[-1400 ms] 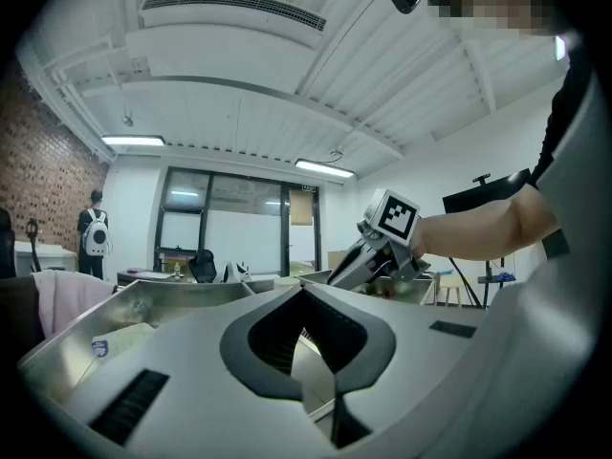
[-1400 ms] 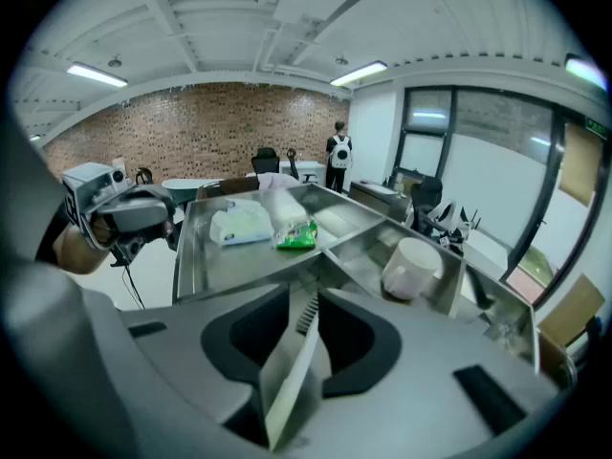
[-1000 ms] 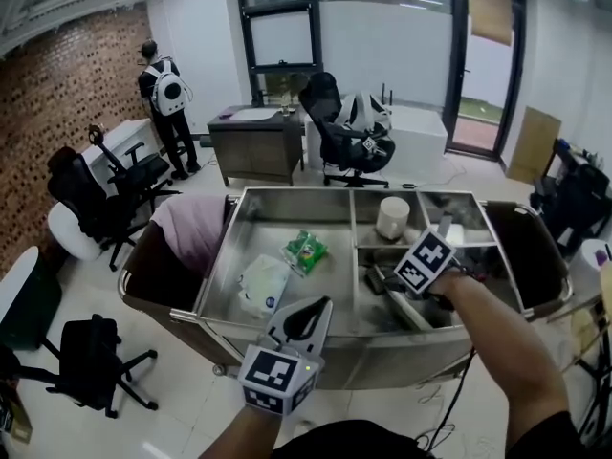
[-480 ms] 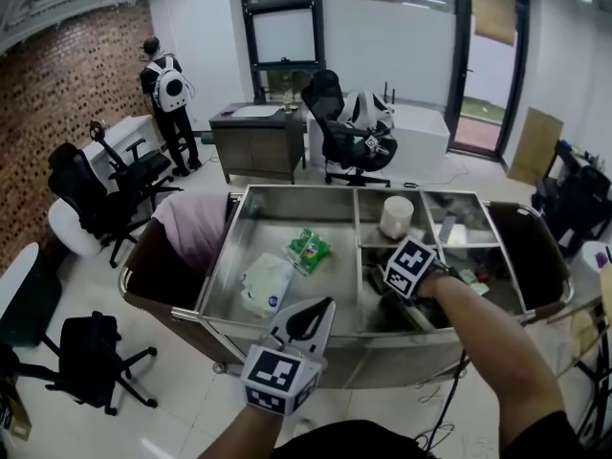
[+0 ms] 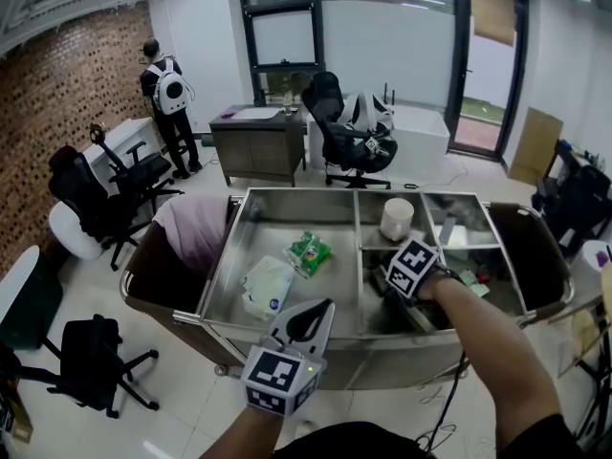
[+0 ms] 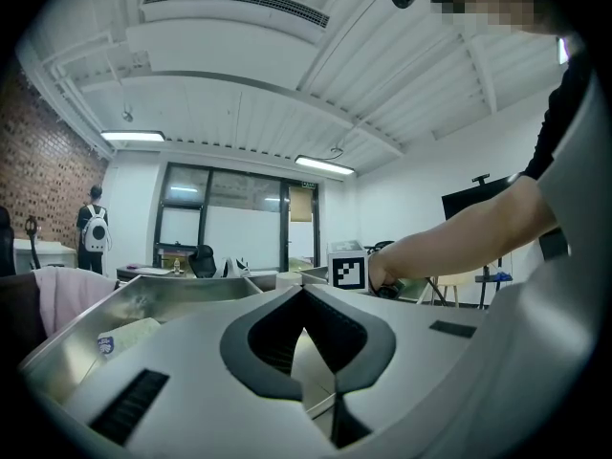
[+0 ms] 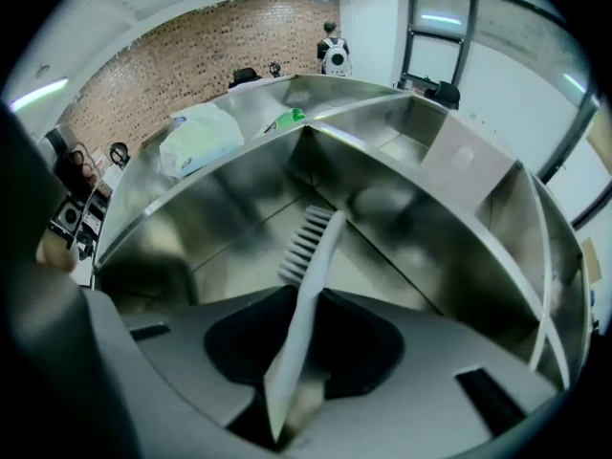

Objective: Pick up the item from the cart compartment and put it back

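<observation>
A white brush (image 7: 308,251), bristles pointing away, lies between the jaws of my right gripper (image 7: 304,293). The jaws are closing and their tips press on its handle just above the floor of the cart's front right compartment (image 7: 229,256). In the head view the right gripper (image 5: 387,283) reaches down into that compartment, and its marker cube hides the brush. My left gripper (image 5: 323,306) hovers at the cart's front rim (image 5: 287,331). It is shut and holds nothing, as the left gripper view shows at the left gripper (image 6: 304,292).
The steel cart's big left compartment holds a green packet (image 5: 307,251) and a white bag (image 5: 263,285). A white cylinder (image 5: 396,218) stands in the back compartment. Pink cloth (image 5: 191,228) fills the left side bag. Office chairs, a desk and a person (image 5: 164,89) stand beyond.
My right gripper has moved left and down into the front right compartment. The left gripper has stayed where it was.
</observation>
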### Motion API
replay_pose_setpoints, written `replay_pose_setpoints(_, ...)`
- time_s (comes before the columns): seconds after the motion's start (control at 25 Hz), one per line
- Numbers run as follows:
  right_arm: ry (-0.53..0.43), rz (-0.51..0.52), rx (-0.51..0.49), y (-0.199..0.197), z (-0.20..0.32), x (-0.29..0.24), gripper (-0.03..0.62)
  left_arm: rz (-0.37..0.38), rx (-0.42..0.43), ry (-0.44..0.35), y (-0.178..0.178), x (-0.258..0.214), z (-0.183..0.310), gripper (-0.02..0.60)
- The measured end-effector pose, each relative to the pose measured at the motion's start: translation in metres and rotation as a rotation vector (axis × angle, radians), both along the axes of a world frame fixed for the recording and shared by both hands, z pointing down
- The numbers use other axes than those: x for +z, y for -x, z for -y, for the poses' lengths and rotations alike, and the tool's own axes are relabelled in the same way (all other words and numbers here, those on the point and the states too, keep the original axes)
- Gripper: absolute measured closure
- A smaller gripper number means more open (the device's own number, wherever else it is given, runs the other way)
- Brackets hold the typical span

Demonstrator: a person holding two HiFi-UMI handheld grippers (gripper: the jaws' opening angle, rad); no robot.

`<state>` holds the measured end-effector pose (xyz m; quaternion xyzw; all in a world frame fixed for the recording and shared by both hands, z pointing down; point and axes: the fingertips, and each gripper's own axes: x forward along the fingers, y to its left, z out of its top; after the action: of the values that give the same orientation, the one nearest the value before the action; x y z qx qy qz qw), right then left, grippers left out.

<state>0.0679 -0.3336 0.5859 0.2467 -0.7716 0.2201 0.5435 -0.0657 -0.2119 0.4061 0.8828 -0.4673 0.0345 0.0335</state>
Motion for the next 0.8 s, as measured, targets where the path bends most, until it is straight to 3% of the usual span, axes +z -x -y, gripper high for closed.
replay_pose_setpoints(0.24,0.003,0.146,0.079,0.007,-0.002,-0.015,0.513,-0.008,-0.010,0.001,0.000,-0.003,-0.001,0.581)
replay_pose_setpoints(0.8,-0.347,0.579,0.233,0.004,0.001,-0.126,0.517,-0.008,-0.011,-0.016,-0.003,-0.008,0.000,0.581)
